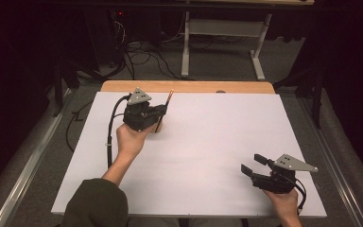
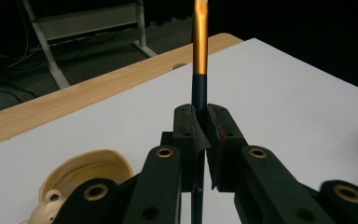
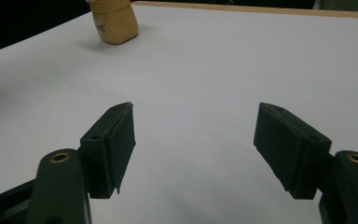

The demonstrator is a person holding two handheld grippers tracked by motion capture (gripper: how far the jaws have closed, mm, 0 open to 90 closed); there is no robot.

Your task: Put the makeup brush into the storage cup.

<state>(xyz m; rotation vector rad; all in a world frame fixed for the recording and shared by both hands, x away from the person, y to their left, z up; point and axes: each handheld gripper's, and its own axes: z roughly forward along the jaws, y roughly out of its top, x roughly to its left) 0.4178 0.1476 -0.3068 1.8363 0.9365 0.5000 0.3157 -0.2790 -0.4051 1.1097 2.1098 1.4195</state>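
From the high view, a white board [image 1: 194,156] lies on a wooden table [image 1: 189,86] whose far edge shows beyond it. The person's left hand [image 1: 130,139] holds the left gripper [image 1: 162,109] over the far left part of the board, and its jaws are pinched on a thin pen-like stick [image 1: 168,99], dark low down and orange toward the top, leaning up and away. Just beneath that gripper a bit of a tan holder [image 1: 157,129] shows on the board. Well apart, near the board's front right corner, the right hand [image 1: 283,201] holds the right gripper [image 1: 254,163] low over the white surface, jaws spread.

In the left gripper view, the left gripper [image 2: 200,121] has both pads closed tight against the stick [image 2: 200,46], which rises upright between them (dark blue at the grip, orange above, its tip cut off by the top edge). Below and to the left sits the tan holder [image 2: 91,165], a cream-coloured open cup with a small rounded figure at its rim.

In the right gripper view, the right gripper [image 3: 196,126] stands wide open with nothing between its jaws, just bare white board [image 3: 205,70]. Far off at the upper left stands the tan holder [image 3: 115,23], resting on the board.
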